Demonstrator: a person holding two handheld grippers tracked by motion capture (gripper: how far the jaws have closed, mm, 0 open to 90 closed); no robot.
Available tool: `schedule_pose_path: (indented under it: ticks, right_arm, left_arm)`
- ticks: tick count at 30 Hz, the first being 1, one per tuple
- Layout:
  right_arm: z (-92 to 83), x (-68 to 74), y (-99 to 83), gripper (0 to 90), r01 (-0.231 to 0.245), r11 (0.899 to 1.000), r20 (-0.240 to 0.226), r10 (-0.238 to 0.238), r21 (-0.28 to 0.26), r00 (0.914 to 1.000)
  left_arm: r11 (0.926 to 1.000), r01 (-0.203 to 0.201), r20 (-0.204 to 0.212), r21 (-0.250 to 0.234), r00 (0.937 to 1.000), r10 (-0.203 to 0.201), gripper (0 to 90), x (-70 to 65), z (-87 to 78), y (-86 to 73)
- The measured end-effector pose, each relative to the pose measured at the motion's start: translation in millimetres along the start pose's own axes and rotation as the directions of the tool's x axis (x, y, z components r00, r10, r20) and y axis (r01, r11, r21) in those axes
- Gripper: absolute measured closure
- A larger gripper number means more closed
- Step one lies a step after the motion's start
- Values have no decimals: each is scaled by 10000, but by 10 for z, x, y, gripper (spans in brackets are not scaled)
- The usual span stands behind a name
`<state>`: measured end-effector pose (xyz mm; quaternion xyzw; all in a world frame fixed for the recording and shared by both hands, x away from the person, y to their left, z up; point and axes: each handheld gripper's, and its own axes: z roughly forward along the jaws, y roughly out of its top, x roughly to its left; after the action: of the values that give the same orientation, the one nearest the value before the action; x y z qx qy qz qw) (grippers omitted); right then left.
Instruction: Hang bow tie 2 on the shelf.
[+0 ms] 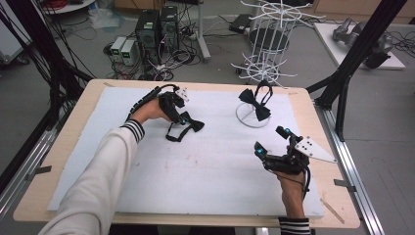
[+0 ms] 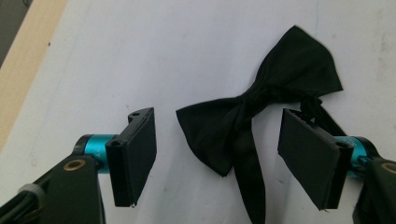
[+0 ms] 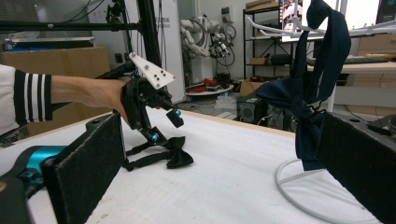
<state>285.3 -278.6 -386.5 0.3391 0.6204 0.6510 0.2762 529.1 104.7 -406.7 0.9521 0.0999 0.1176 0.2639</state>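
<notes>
— How did the left gripper's (image 2: 217, 154) fingers (image 2: 135, 156) stand?
— Apart, straddling the black bow tie (image 2: 254, 114) flat on the white tabletop (image 1: 210, 166), pads not pressing it; probably lined up to pinch its knot.
— And the right gripper (image 1: 270, 141)?
— Open, holding nothing, waiting near the stand (image 1: 252, 121) where another bow tie (image 1: 255, 104) hung.

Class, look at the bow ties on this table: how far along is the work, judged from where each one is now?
Done: one bow tie already hangs on the white stand. In hand: the left claw is open around the second bow tie, which lies flat on the white mat, pads not yet pressing. Left: grip it, lift it and probably hang it too. The right claw waits open.
</notes>
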Motion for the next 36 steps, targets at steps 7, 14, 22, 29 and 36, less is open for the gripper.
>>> schedule_pose_path:
  ticks: [7,14,22,29,36]
  right_arm:
    - [-14,-7,3,8,-54,10000,46,54,8,10000]
    - [-10,-12,1,8,-57,10000,40,57,-3,10000]
    - [-10,-18,0,8,-70,10000,51,71,-50,10000]
    - [-20,-14,3,8,-180,9998,42,180,-49,9998]
    - [-9,-7,0,8,-130,9999,3,130,-32,9999]
  left_arm:
    - [9997,2,239,244,9997,-8,354,29,52,-26]
    - [9986,-82,234,521,9997,70,397,19,118,-20]
    - [9990,62,416,446,9991,-81,534,34,112,-40]
    - [9968,341,538,723,9978,-380,685,38,98,-29]
    - [9934,668,459,933,9964,-714,825,13,78,-27]
